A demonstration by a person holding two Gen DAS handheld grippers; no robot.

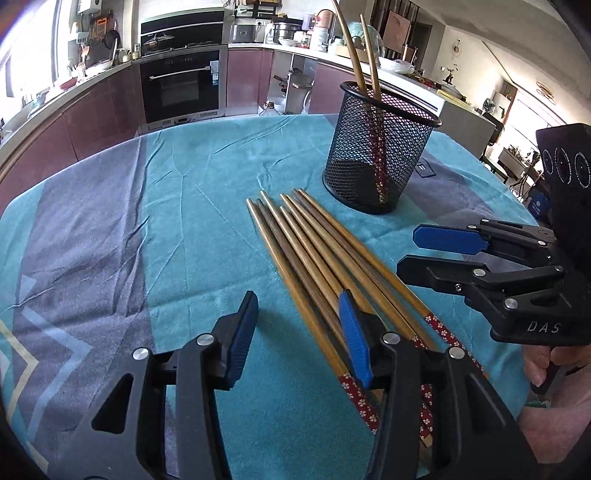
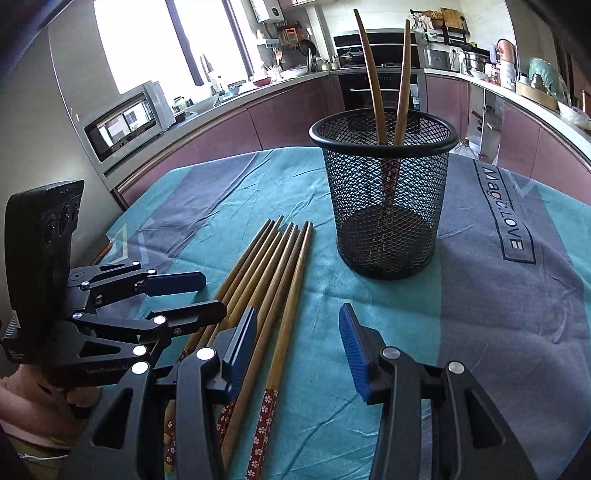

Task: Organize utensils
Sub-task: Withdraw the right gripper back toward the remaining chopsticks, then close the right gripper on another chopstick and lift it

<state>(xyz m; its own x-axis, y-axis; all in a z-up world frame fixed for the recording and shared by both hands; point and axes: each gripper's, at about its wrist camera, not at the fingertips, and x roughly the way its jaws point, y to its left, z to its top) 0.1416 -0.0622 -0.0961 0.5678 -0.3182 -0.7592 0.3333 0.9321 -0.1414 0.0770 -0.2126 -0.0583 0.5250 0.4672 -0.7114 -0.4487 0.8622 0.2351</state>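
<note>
Lying bunched: slender wooden chopsticks point(image 1: 314, 254) beside mesh cup point(image 1: 380, 155).

I stand in a kitchen lit by strong daylight from a large window point(image 2: 147, 40) at the far left, its panes blown out white. A curved run of mauve-fronted base cabinets point(image 2: 295, 107) under a pale countertop point(image 2: 236, 96) wraps the room, the top crowded with pots, jars and dishes. A built-in black oven point(image 1: 181, 86) sits in the far run, a stainless microwave point(image 2: 125, 122) stands nearer the window, and a white water heater point(image 2: 266, 9) hangs high on the wall. The table before me carries a teal and grey cloth point(image 1: 110, 229), creased, printed "Magic.LOVE" point(image 2: 506, 214). Beyond the kitchen, a bright living area point(image 1: 524, 122) opens with pale walls.
</note>
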